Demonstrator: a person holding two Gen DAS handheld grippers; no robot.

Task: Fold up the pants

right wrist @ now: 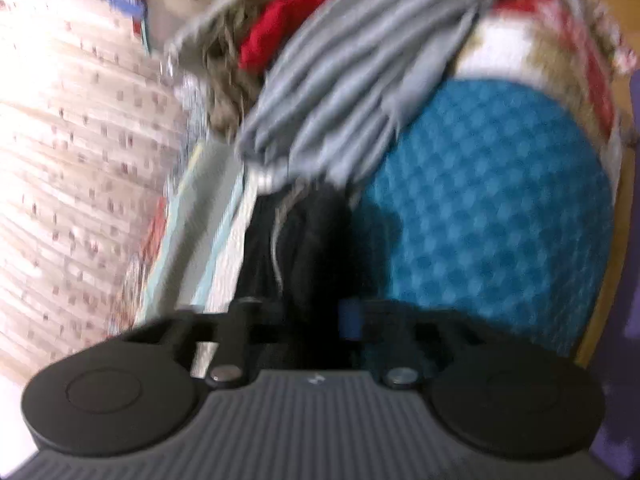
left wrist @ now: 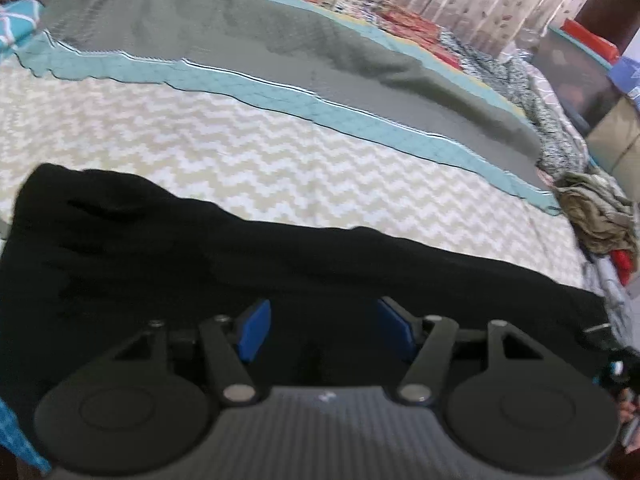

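Black pants point(left wrist: 280, 272) lie across bed point(left wrist: 200, 148). Left gripper point(left wrist: 326, 330) released, above pants. Right gripper point(right wrist: 308, 320) pinches pants end. Grab other end, keep edges even.

Ahead of the left tool point(left wrist: 324, 330), beyond the black pants point(left wrist: 200, 264), a broad band of chevron bedspread point(left wrist: 200, 152) lies bare. Farther back, the grey blanket point(left wrist: 248, 48) spans the bed. At the right edge a heap of crumpled clothes point(left wrist: 596, 216) crowds the way, as does the striped grey cloth point(right wrist: 360, 60) by the right tool point(right wrist: 304, 320).
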